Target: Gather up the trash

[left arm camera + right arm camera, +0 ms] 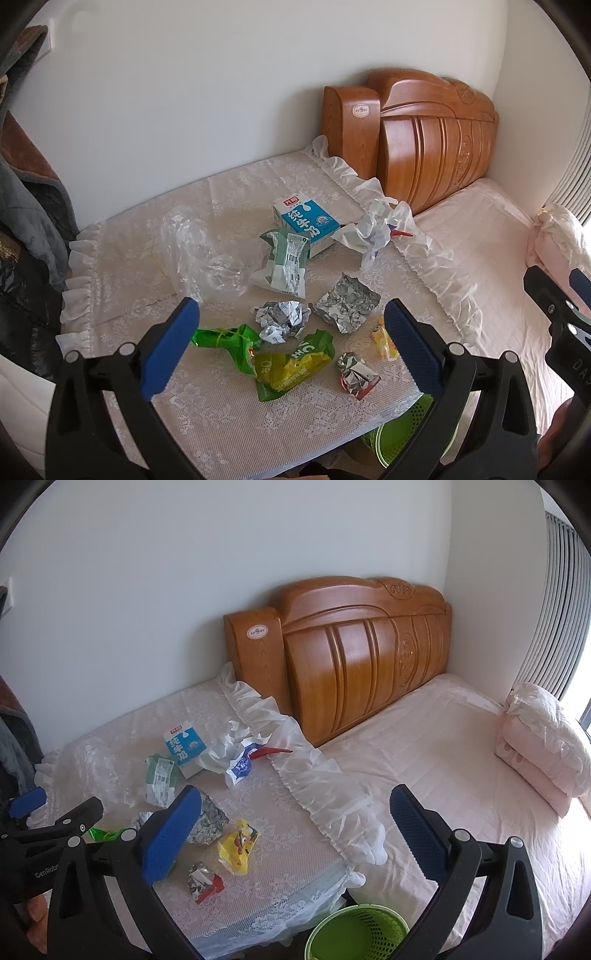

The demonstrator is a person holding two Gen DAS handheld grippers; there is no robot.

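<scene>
Trash lies scattered on a lace-covered table (207,413): a blue milk carton (308,221), a green-white pack (284,264), clear plastic film (195,254), crumpled paper (282,319), a silver foil wrapper (345,304), green snack bags (273,358), a yellow wrapper (238,845) and a small red-silver wrapper (203,882). A green mesh bin (356,934) stands below the table's near right corner. My left gripper (291,314) is open and empty above the green bags. My right gripper (295,801) is open and empty over the table's right edge.
A white crumpled bag with a red piece (240,753) lies at the table's far right. A bed with pink sheet (443,760), wooden headboard (351,657) and folded pink quilt (543,746) adjoins the table on the right. Dark clothing (29,206) hangs at left.
</scene>
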